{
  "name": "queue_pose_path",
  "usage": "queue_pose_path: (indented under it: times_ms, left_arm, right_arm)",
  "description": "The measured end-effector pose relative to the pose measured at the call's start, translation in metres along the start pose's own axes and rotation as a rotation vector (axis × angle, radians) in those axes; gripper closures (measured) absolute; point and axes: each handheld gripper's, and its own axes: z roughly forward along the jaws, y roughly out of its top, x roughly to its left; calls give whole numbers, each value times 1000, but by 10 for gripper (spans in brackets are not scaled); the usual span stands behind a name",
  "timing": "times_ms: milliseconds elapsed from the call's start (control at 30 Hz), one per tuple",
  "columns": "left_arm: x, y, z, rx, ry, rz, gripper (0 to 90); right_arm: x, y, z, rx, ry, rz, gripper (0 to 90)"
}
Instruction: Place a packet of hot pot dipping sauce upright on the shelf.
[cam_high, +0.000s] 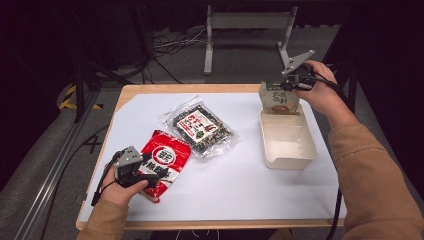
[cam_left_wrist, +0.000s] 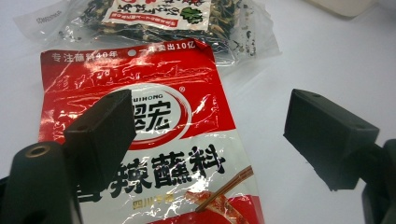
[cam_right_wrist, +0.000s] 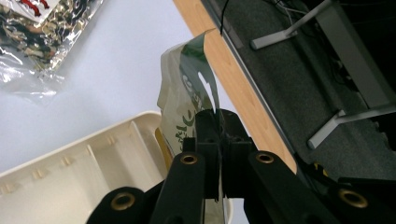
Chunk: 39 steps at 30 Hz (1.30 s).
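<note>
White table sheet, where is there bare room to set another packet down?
Bare: the near strip of the sheet below the clear packet and the tray, and the far-left corner. Crowded: the red packet touches the clear one; the green pouch hangs at the tray's far end.

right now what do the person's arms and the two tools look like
Both arms wear tan long sleeves. The left tool and right tool are black, each topped by a grey three-cornered plate and trailing a black cable. Their blocky black jaws sit on arms with brass-coloured rivets.
</note>
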Motion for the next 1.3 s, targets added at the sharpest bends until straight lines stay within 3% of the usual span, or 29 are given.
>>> queue_pose_path:
  times_ms: [533,667,833,967,1033,1100,1167,1300]
  left_arm:
    - [0,1,1,-1,-5,-9,170]
    - [0,1,1,-7,-3,-4,170]
    - [1,3,0,-8,-12,3,140]
    - [0,6,0,42,-16,18,68]
    - [1,8,0,33,-24,16,52]
    - [3,9,-1,31,-22,17,48]
    - [4,11,-2,18,-27,0,39]
    - [5,14,-3,21,-26,14,36]
  right_arm:
    - [-2,-19,7,63,-10,82,892]
    - [-2,-20,7,57,-8,91,875]
    - [-1,-20,6,35,-5,115,788]
    - [-1,-20,3,2,-7,131,708]
    - [0,-19,1,-8,-10,145,666]
    - [1,-19,-3,-37,-31,150,559]
    - [2,-20,-8,-57,-44,155,528]
    - [2,-24,-18,-100,-62,184,473]
